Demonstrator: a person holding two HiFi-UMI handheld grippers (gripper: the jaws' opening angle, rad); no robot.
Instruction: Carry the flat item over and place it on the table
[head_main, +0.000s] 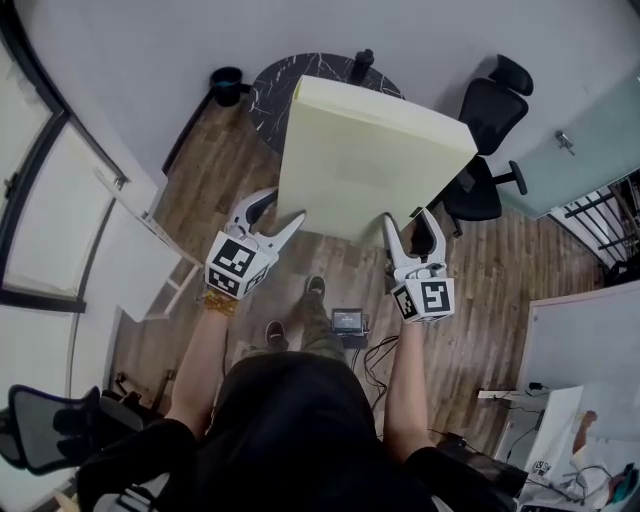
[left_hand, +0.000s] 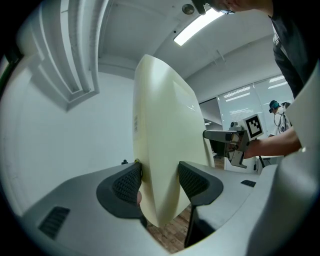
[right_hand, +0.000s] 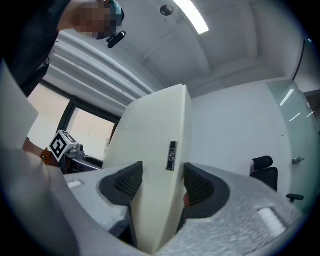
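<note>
A large pale yellow flat board (head_main: 370, 165) is held up in the air, tilted, over a wooden floor. Its far end overlaps a round dark marble table (head_main: 268, 95). My left gripper (head_main: 278, 212) grips the board's near edge on the left, and my right gripper (head_main: 410, 225) grips that edge on the right. In the left gripper view the board (left_hand: 160, 145) stands edge-on between the jaws of the left gripper (left_hand: 160, 182), with both pads against it. The right gripper view shows the same board (right_hand: 150, 165) clamped in the right gripper (right_hand: 160, 182).
Two black office chairs (head_main: 495, 105) (head_main: 480, 190) stand right of the table. A black pot (head_main: 227, 85) sits left of it. A white shelf unit (head_main: 140, 260) lies at the left, a small device (head_main: 348, 320) and cables by the person's feet, and a white desk (head_main: 590, 340) stands at the right.
</note>
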